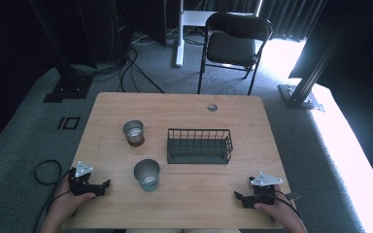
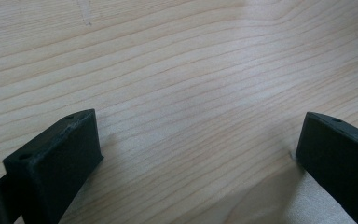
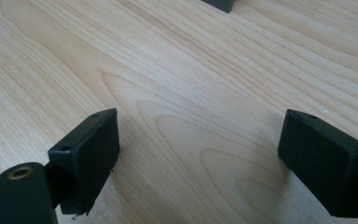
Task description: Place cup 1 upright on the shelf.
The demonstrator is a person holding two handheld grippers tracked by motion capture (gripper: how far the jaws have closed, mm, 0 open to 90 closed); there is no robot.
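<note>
A pale wooden desk (image 1: 184,104) stands on grey carpet in a dim, black-curtained room, an empty folding chair (image 1: 233,41) at upper centre of the high view. Nearest the grippers, at lower centre-left, a metal cup with a teal base (image 1: 147,175) stands upright. It looks light, rigid and smooth-walled, likely slippery, so a pinch across the rim or a squeeze round the mid-wall would seem the surest hold; whether anything lies inside cannot be told. A second metal cup, brown at the foot (image 1: 134,132), stands above and left of it, well apart, its contents equally unclear. To the right of centre a black wire basket (image 1: 200,145) sits empty, stiff and easy to catch by its top wire. The left hand-held gripper (image 1: 104,186) rests at the lower left, just beside the teal cup, its jaws spread wide over bare wood in the left gripper view. The right hand-held gripper (image 1: 239,197) lies at the lower right, jaws likewise agape and holding nothing.
</note>
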